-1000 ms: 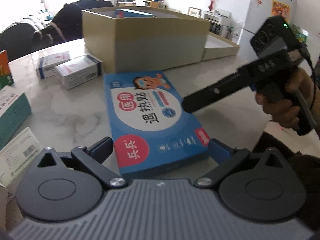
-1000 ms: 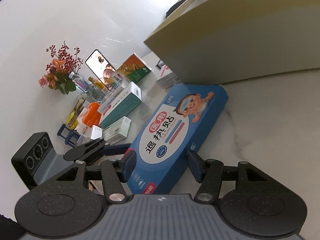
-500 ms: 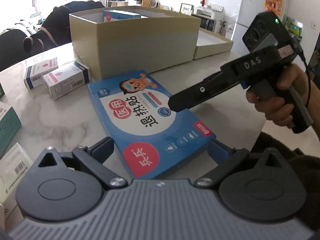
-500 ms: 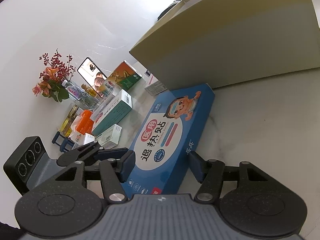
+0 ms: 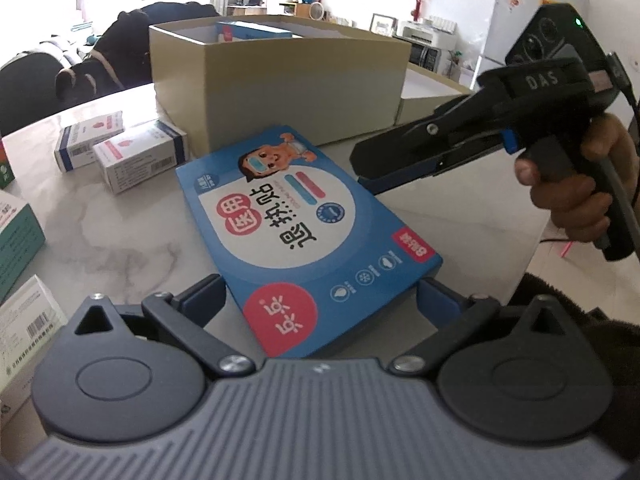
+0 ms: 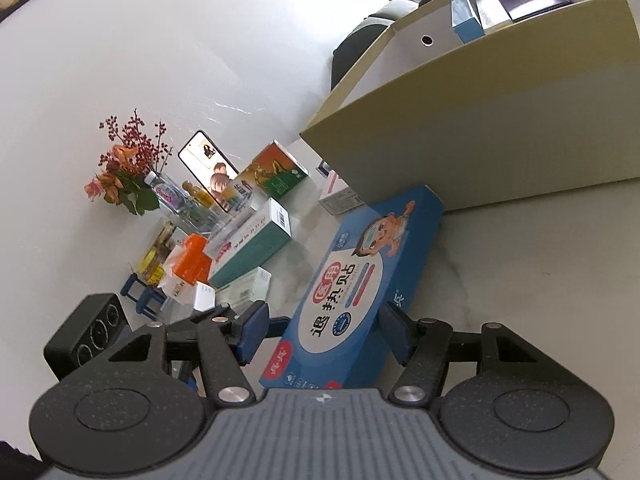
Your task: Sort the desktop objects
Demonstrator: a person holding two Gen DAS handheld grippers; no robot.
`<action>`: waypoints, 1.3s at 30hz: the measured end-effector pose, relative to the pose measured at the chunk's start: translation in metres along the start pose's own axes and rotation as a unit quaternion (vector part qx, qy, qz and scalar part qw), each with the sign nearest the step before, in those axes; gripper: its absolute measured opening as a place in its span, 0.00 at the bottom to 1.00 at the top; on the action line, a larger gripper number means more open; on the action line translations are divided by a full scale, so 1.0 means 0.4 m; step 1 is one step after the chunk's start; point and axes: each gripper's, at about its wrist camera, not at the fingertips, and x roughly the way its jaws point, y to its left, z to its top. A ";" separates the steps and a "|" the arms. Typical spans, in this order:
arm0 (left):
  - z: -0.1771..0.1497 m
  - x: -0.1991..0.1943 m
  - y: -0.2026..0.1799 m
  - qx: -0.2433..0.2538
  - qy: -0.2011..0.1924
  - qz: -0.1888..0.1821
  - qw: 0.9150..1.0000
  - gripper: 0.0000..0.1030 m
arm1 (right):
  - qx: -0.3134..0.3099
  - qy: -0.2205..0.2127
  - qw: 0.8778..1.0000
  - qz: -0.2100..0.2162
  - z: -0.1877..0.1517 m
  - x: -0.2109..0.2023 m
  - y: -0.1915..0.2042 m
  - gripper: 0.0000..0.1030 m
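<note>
A flat blue fever-patch box [image 5: 288, 216] lies lengthwise on the marble table, its far end against a large tan carton [image 5: 300, 92]. My left gripper [image 5: 320, 296] grips the box's near end, with a pad against each long side. In the right wrist view the same blue box [image 6: 360, 280] runs between the fingers of my right gripper [image 6: 324, 332], which stands open with a gap at its left pad. Seen from the left wrist, the right gripper [image 5: 364, 164] reaches in over the box's right edge, held by a person's hand [image 5: 576, 200]. The carton [image 6: 480, 128] holds several boxes.
Two small white medicine boxes [image 5: 140, 156] sit left of the carton, and a teal box [image 5: 16, 240] lies at the left edge. The carton's lid [image 5: 432, 96] lies behind the right gripper. A phone [image 6: 208, 164], flowers [image 6: 124, 168], bottles and more boxes crowd the table's wall side.
The right gripper has drawn back from over the middle of the blue box toward its right edge. The left gripper stays on the box's near end.
</note>
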 end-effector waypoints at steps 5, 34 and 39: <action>-0.008 -0.005 0.000 -0.003 -0.009 0.006 1.000 0.99 | 0.011 -0.003 1.000 0.005 0.002 0.003 -0.002 0.63; 0.001 -0.024 -0.018 0.033 -0.019 0.002 0.999 0.99 | 0.054 0.008 0.998 -0.012 -0.009 0.038 -0.041 0.63; -0.015 -0.032 -0.007 0.027 -0.041 -0.021 0.999 0.99 | 0.042 -0.005 0.999 -0.009 0.000 0.023 -0.009 0.63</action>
